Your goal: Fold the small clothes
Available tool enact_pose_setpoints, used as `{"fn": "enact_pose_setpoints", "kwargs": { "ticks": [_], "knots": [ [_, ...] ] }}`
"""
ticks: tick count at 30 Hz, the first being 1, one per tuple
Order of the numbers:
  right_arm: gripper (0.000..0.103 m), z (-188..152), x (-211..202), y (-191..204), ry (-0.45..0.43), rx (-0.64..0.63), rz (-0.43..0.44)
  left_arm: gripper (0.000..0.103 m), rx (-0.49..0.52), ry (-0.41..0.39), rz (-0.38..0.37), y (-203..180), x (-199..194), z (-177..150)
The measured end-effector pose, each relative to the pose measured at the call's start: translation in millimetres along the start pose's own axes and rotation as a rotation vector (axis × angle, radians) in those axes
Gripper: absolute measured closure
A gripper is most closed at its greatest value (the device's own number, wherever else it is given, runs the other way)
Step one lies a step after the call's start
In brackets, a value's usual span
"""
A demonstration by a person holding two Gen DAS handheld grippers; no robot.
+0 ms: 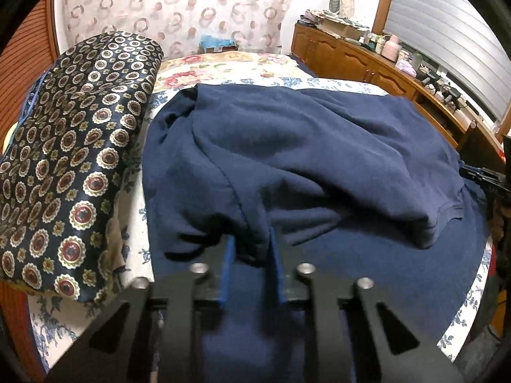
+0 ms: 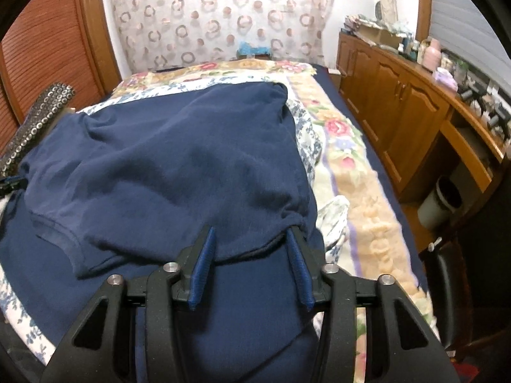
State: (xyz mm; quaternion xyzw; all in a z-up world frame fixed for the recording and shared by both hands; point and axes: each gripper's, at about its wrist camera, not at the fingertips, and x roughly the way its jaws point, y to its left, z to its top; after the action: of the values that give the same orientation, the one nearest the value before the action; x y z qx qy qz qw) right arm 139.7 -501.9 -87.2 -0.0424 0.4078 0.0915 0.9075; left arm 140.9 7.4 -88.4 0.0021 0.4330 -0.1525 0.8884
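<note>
A bed (image 2: 361, 172) fills most of both views, spread with a cream blanket printed with pink and yellow flowers and, over it, a white sheet with small blue sprigs. Behind its far end hangs a sheer white curtain with brown ring patterns (image 2: 220, 16), and a reddish slatted wooden panel (image 2: 41, 32) stands at the left. Along the right side of the room runs a long brown wooden cabinet with arched door panels (image 2: 392, 95); its top is crowded with boxes, jars and a pink bottle, too small to tell apart. Pale grey horizontal blinds (image 1: 447, 41) cover the window above it. A white bin with a dark inside (image 2: 442, 202) sits on the floor below the cabinet.

On the bed's left lies a long dark cushion patterned with red and gold medallions (image 1: 73, 159). Beside it, across the middle of the bed, lies the navy blue knit garment (image 1: 287, 146), rumpled, with one layer doubled over another and a ribbed hem showing.

The left gripper (image 1: 250, 255), black with blue pads, has its jaws narrow, pinching a fold at the garment's near edge. The right gripper (image 2: 252, 249) reaches the garment's near right edge; its jaws stand apart with cloth bunched between them, and the right pad touches a gathered tuck.
</note>
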Motion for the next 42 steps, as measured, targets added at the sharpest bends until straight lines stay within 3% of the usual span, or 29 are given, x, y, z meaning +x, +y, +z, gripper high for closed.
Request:
{"fn": "enact_pose_setpoints", "kwargs": {
  "ticks": [4, 15, 25, 31, 37, 39, 42],
  "knots": [
    [0.102, 1.4, -9.8, -0.9, -0.044, -0.01, 0.037, 0.099, 0.027, -0.042, -0.014, -3.5, -12.3, -1.9],
    [0.103, 21.0, -74.1, -10.8, -0.221, -0.003, 0.05, 0.1, 0.023, -0.203, -0.064, 6.3, -84.3, -3.6],
    [0.103, 23.2, -129.7, -13.8, -0.313, -0.005, 0.047, 0.1, 0.008, -0.261, -0.084, 24.2, -128.0, -25.6],
    [0.103, 8.0, -149.6, -21.5, -0.283, -0.004, 0.031, 0.1, -0.005, -0.218, -0.078, 27.1, -135.7, -59.7],
    [0.103, -17.3, -122.9, -15.4, -0.179, -0.023, 0.025, 0.098, -0.013, -0.136, -0.056, 25.7, -117.1, -84.5],
    [0.103, -21.1, -113.9, -6.9, -0.154, -0.057, 0.025, 0.093, -0.018, -0.117, -0.045, 26.0, -112.8, -86.4],
    [0.099, -20.1, -113.7, 0.2, -0.161, -0.074, 0.015, 0.075, -0.026, -0.14, -0.043, 26.8, -118.9, -85.8]
  ]
}}
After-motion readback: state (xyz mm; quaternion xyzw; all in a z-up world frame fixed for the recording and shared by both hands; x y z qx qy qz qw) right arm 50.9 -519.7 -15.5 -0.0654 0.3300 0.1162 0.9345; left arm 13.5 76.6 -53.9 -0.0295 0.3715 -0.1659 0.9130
